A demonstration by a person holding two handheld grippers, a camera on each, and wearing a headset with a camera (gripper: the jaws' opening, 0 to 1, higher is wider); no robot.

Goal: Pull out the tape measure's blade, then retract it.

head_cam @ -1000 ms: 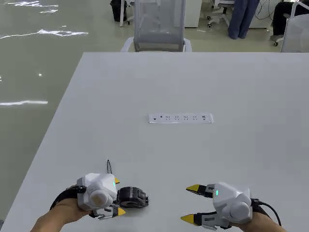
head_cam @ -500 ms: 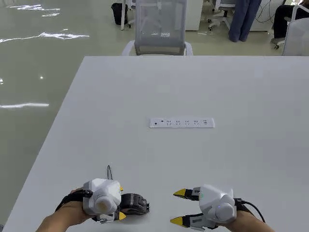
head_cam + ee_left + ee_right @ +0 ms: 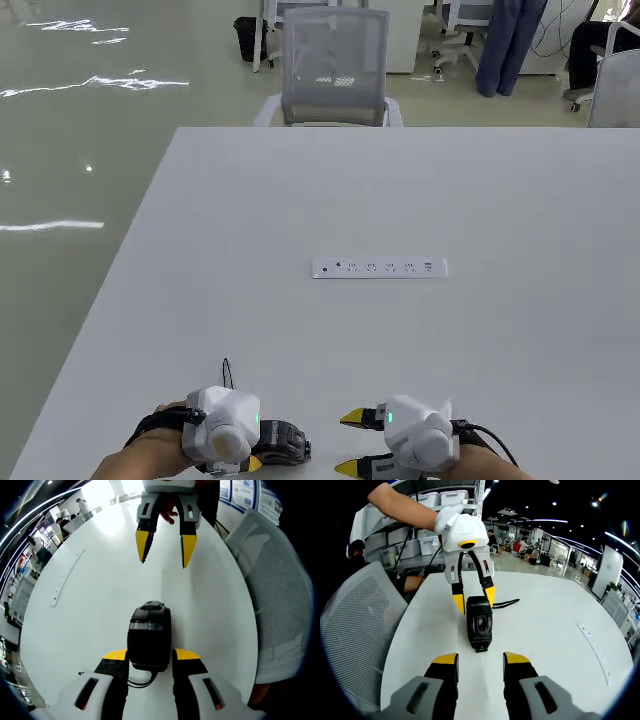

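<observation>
A black tape measure point(image 3: 284, 442) lies on the white table point(image 3: 400, 190) near its front edge, with no blade showing out of it. My left gripper point(image 3: 262, 446) is shut on its rear end; the case point(image 3: 150, 636) sits between the yellow jaws, and a thin black cord point(image 3: 226, 350) trails behind. My right gripper point(image 3: 350, 441) faces it from the right, open, its tips a short gap from the case. In the right gripper view the tape measure point(image 3: 480, 622) lies just ahead of my open right gripper point(image 3: 481, 660), with the left gripper point(image 3: 472, 599) clamped on its far end.
A white power strip point(image 3: 379, 268) lies flat mid-table. A grey mesh chair point(image 3: 334, 60) stands at the far edge, and another mesh chair point(image 3: 280, 595) is close by the near side. The table's left edge point(image 3: 110, 290) runs close to my left hand.
My right gripper has moved left toward the tape measure, still open. The left gripper keeps its hold on the case. The head camera has tilted, shifting the whole view.
</observation>
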